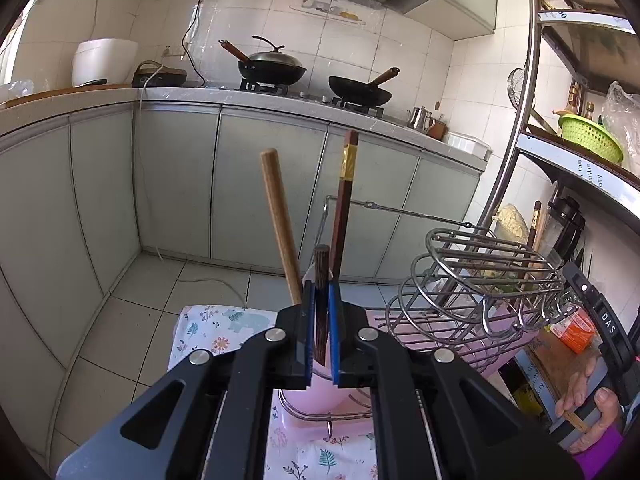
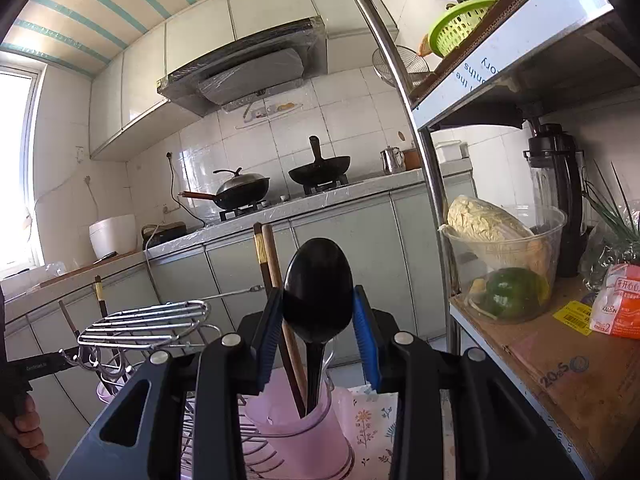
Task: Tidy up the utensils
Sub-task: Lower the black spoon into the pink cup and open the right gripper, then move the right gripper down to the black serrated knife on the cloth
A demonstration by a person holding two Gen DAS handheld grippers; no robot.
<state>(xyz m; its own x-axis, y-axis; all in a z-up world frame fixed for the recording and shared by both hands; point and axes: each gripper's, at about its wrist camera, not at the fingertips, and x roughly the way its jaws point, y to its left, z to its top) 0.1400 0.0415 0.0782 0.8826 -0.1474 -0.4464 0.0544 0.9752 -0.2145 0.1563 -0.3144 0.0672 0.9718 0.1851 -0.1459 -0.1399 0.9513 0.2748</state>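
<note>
In the left wrist view my left gripper (image 1: 321, 294) is shut on a dark brown chopstick (image 1: 321, 264) that stands upright over a pink cup (image 1: 316, 394). A light wooden handle (image 1: 278, 220) and a red-brown chopstick with a gold band (image 1: 345, 200) rise just behind the fingers. In the right wrist view my right gripper (image 2: 318, 300) is shut on the bowl of a black spoon (image 2: 318, 280). The spoon's handle points down into a pink cup (image 2: 304, 428), which also holds brown chopsticks (image 2: 269, 268).
A wire dish rack (image 1: 480, 276) (image 2: 144, 324) stands between the two cups on a floral cloth (image 1: 208, 328). The metal shelf unit (image 2: 520, 344) at right carries a tub of vegetables (image 2: 504, 264) and a blender. A hand (image 1: 592, 412) holds the right gripper's handle.
</note>
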